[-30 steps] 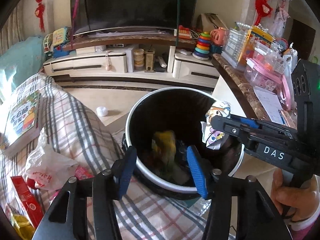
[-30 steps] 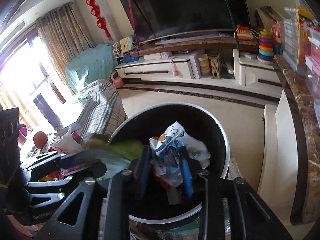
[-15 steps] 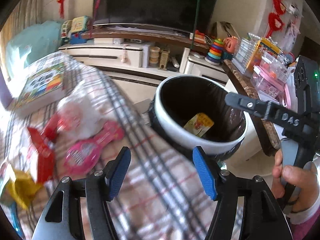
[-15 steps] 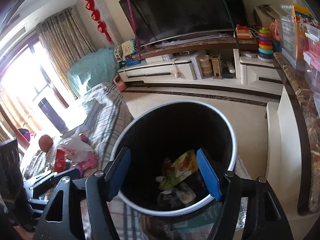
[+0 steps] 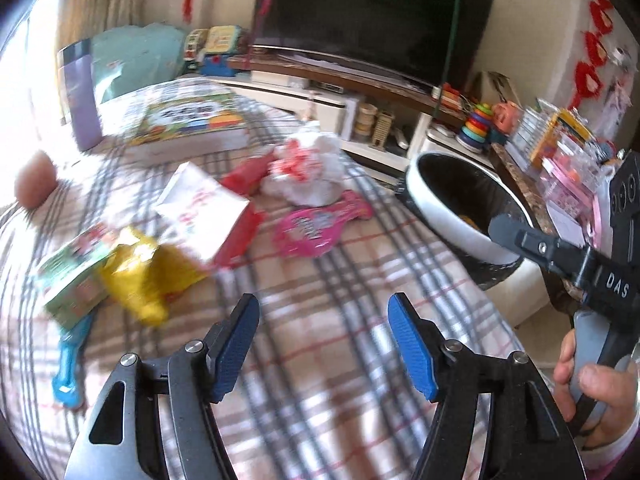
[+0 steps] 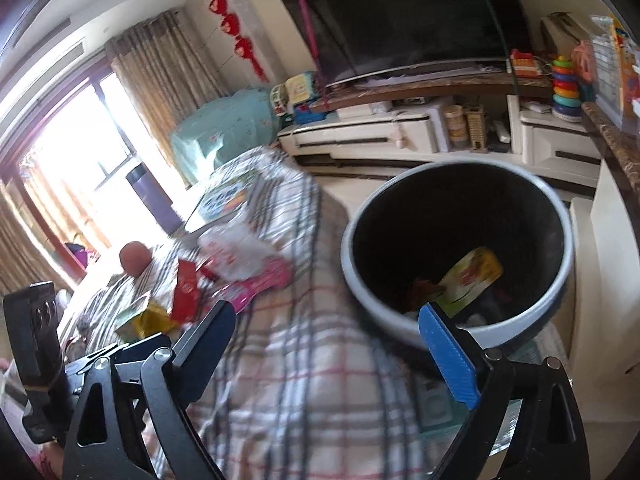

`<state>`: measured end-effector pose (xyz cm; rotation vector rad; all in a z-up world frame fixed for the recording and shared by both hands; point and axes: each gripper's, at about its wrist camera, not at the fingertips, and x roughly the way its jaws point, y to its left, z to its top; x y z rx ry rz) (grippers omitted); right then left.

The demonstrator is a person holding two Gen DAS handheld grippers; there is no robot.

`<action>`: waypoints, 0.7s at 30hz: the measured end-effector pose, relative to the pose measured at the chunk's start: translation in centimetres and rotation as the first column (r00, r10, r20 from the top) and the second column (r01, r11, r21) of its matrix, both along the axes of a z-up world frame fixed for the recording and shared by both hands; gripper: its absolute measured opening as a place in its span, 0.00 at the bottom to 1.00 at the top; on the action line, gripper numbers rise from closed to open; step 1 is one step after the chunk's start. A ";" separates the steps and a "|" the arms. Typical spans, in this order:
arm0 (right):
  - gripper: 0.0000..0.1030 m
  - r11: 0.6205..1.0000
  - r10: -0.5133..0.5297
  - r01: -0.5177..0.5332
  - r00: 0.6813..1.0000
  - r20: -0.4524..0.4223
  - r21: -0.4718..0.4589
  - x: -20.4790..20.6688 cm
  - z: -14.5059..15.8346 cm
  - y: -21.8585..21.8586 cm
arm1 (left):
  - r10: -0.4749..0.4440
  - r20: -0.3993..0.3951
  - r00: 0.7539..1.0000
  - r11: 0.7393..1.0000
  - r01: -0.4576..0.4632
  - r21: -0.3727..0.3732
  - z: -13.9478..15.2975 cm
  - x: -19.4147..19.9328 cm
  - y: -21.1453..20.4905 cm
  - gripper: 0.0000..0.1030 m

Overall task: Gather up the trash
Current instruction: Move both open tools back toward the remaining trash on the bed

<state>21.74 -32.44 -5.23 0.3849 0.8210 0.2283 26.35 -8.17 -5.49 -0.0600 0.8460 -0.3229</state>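
both fingers released: left gripper (image 5: 323, 340) mid-frame above plaid bed (image 5: 360, 264), right gripper (image 6: 332, 340) beside bin (image 6: 456, 248) at right.

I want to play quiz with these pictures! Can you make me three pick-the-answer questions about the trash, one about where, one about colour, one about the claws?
1. Where is the trash bin?
A. right of the plaid-covered surface
B. on the TV stand
C. under the window

2. What colour is the crumpled wrapper nearest the left claw?
A. black
B. yellow
C. purple

3. How is the right claw?
A. shut on a bag
B. holding a book
C. open and empty

Answers: 1 A, the bin stands at the cloth's right edge. 2 B, it is bright yellow. 3 C, its pads stand wide apart with nothing between.
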 end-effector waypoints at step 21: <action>0.91 0.994 0.112 -0.112 0.989 -0.096 0.004 0.8 -2.8 8.7 | 0.161 -0.044 0.986 0.985 -0.163 -0.058 -0.5 -1.7 8.1 0.66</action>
